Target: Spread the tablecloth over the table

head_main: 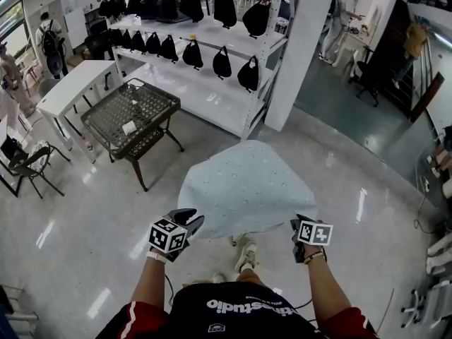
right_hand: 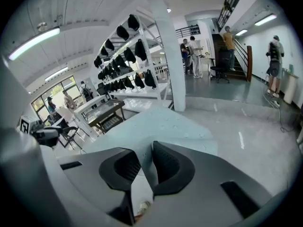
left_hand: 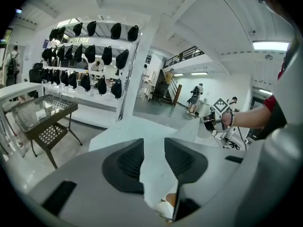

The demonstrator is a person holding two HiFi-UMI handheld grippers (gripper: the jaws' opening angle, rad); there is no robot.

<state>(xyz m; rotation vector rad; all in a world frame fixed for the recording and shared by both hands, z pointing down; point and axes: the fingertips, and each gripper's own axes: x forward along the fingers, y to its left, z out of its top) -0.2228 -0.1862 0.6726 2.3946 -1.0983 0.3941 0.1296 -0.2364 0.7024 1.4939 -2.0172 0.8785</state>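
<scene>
Nearest the observer, the left gripper (head_main: pixel 191 222) sits at the near left corner of the tablecloth (head_main: pixel 244 186). In the left gripper view its jaws stand well apart. The cloth's edge runs through the gap and neither pad clamps it. The right gripper (head_main: pixel 300 224) sits at the tablecloth's near right corner. In the right gripper view its jaws stand a little apart, narrower than the left pair. A fold of the cloth passes down between them, with no clamping seen, so this gripper is also noted as released. The tablecloth itself is pale blue with a faint dotted pattern. It is spread out flat and slightly domed directly ahead of both grippers, and whatever supports it is hidden beneath it. A shoe (head_main: pixel 246 256) shows under the tablecloth's near edge, on the glossy pale floor (head_main: pixel 106 224). Beyond the tablecloth's left side, apart from it, stands a dark mesh table (head_main: pixel 145 103) with a small white card (head_main: pixel 129 127) lying on its top. A white pillar (head_main: pixel 300 55) rises just past the tablecloth's far right edge. Behind the tablecloth's far edge, further back, white shelving (head_main: pixel 205 90) carries rows of black bags (head_main: pixel 222 62). A white table (head_main: pixel 78 83) stands to the far left of the tablecloth, beyond the mesh table. People are visible in the far distance behind the tablecloth, too small to detail.
</scene>
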